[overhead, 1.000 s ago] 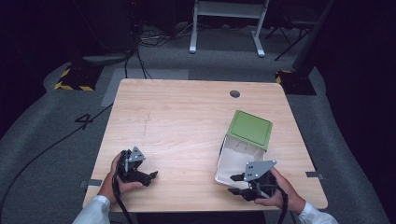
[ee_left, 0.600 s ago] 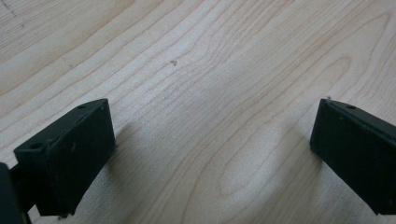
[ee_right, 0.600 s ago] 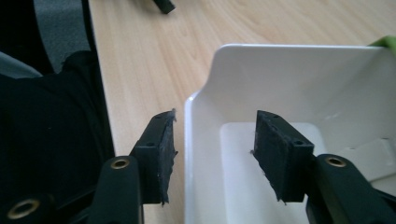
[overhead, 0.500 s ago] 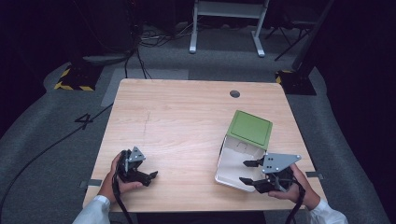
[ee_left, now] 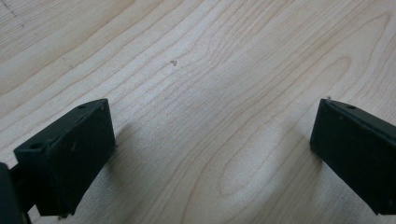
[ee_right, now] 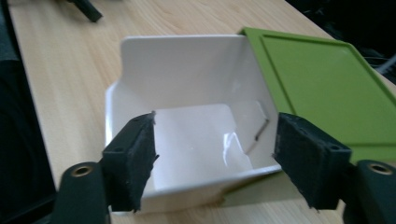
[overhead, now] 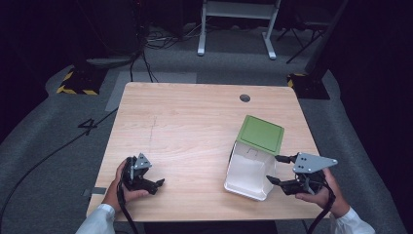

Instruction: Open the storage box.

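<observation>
dark room, grey floor (overhead: 58, 146) | wooden table (overhead: 195, 126) | left tongs (overhead: 157, 185) released | right tongs (overhead: 276, 169) released beside white bin (overhead: 246, 170)

The desk (overhead: 195, 126) is brightly lit from above — the surroundings fall into darkness; close views are soft, with faint glare inside the white box (ee_right: 196, 135).

Both hands hold tongs low: the left tongs (overhead: 157, 185) and right tongs (overhead: 274, 169) gape wide.

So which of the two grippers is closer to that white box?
The right gripper: it sits just beside the white box. The left gripper rests well away across bare table.
</observation>
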A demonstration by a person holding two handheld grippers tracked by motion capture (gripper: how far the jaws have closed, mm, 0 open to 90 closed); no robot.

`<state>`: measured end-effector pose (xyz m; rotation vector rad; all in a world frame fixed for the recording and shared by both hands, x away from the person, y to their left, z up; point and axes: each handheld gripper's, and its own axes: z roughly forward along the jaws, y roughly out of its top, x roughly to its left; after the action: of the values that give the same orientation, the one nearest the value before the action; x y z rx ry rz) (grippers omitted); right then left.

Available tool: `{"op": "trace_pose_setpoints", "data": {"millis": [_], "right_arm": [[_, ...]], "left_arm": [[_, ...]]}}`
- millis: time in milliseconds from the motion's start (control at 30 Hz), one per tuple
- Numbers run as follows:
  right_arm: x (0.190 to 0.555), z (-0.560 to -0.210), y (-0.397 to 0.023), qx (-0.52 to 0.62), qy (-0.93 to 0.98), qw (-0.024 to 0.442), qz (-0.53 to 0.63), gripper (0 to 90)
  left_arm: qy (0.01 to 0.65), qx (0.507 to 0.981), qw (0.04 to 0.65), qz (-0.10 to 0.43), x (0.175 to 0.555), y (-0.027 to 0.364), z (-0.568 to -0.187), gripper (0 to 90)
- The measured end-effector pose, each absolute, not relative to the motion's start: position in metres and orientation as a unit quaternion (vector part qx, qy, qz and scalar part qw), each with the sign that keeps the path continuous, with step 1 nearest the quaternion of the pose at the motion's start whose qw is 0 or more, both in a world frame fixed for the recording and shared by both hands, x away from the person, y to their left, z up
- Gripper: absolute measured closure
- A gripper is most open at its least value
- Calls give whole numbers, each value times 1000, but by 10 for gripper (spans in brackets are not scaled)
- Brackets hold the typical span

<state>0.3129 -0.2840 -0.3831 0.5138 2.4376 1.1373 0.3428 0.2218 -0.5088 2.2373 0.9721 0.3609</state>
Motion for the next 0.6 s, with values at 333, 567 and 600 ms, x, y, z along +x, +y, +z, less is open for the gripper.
{"op": "trace_pose_setpoints", "data": {"millis": [333,567,600], "right_arm": [[317,-402,-322,225,858,213,410,223],[327,-428,-344,255,856,218,394,221],[328,-432,-346,259,856,219,390,221]], "left_arm": [[371,857,331,137,343,222,-509,2],[371,857,332,136,343,222,-509,2],[370,857,331,137,343,222,-509,2]]}}
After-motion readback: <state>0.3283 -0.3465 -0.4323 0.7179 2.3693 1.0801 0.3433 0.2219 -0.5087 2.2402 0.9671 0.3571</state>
